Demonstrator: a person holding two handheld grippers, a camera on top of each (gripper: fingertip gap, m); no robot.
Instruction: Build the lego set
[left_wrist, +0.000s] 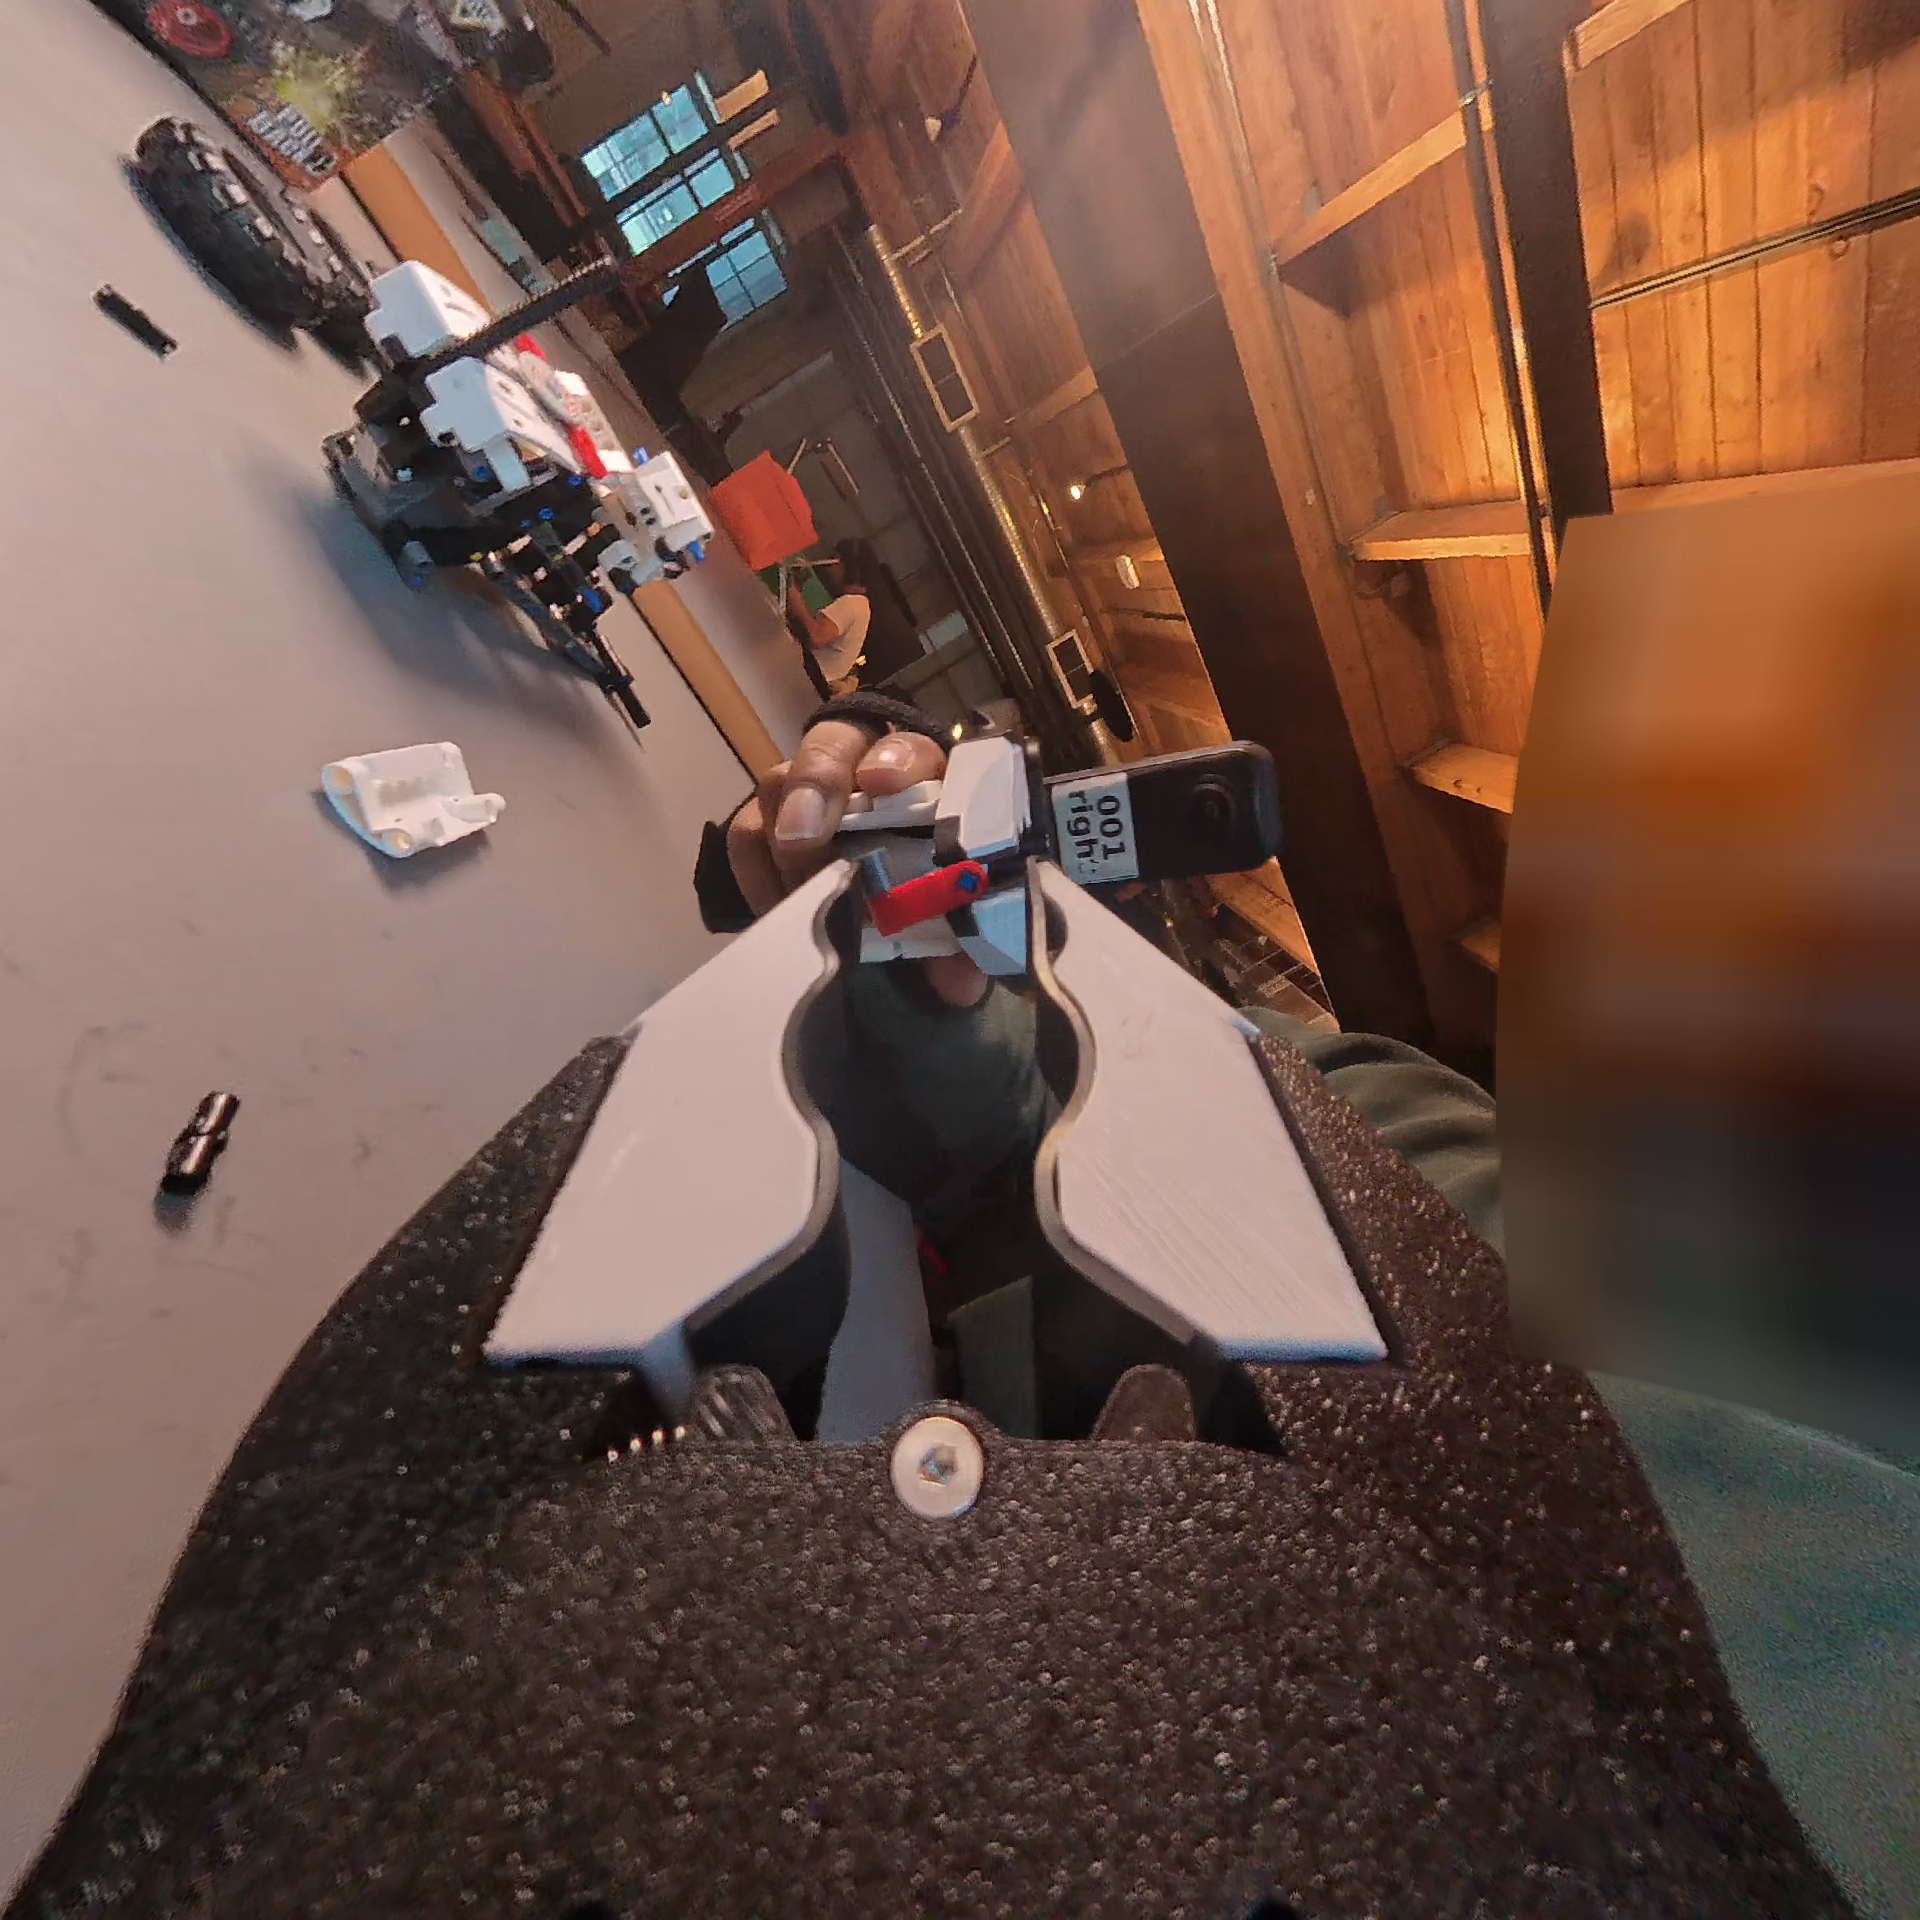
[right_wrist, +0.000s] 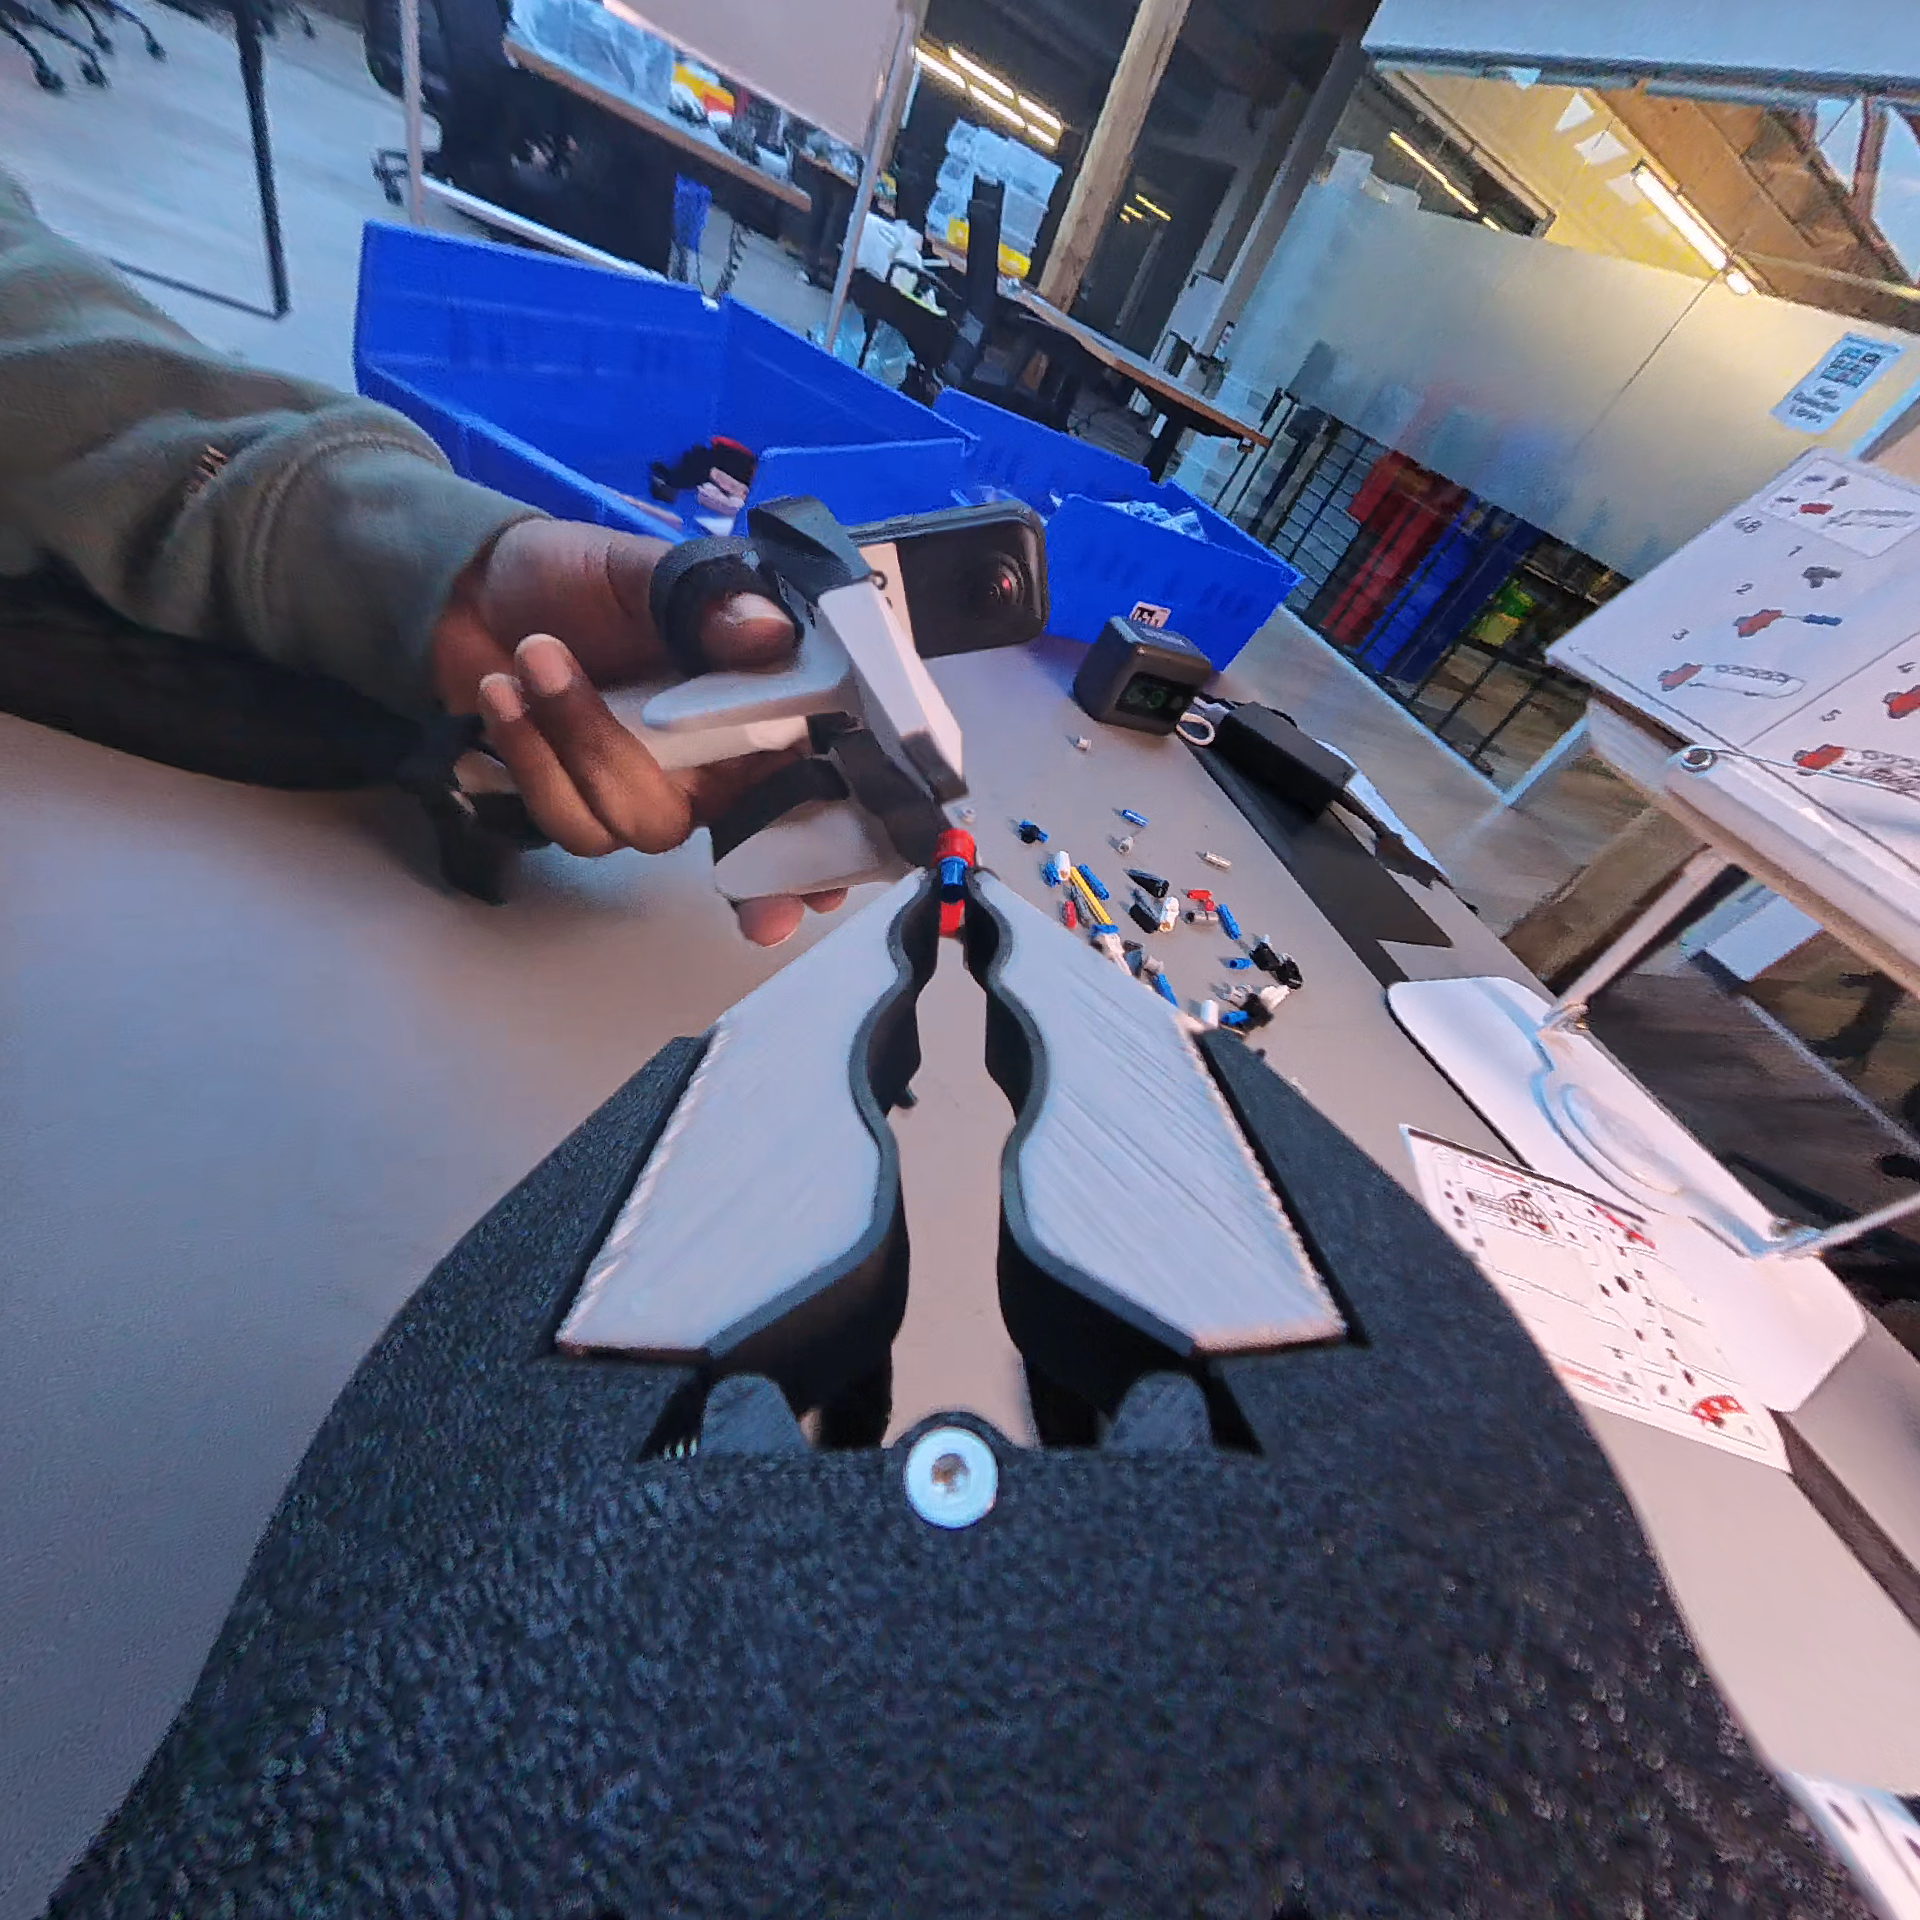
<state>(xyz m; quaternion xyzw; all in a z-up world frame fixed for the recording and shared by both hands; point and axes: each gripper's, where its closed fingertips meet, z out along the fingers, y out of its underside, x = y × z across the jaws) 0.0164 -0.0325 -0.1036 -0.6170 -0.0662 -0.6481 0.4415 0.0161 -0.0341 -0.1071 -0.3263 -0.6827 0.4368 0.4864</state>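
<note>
I am pinching the small red piece (right_wrist: 950, 881) above the table (right_wrist: 312, 1039) in the right tongs (right_wrist: 952, 902), left tongs (left_wrist: 940, 914) parted around it; light, stiff, slippery, best gripped mid-body.

- A small red lego piece (right_wrist: 952, 879) with a blue pin (left_wrist: 968, 882) was held above the table.
- The half-built white, black and red lego model (left_wrist: 509, 457) stood on the table.
- A loose white panel (left_wrist: 407, 796) lay near it.
- Small loose pieces (right_wrist: 1153, 914) lay scattered on the table.
</note>
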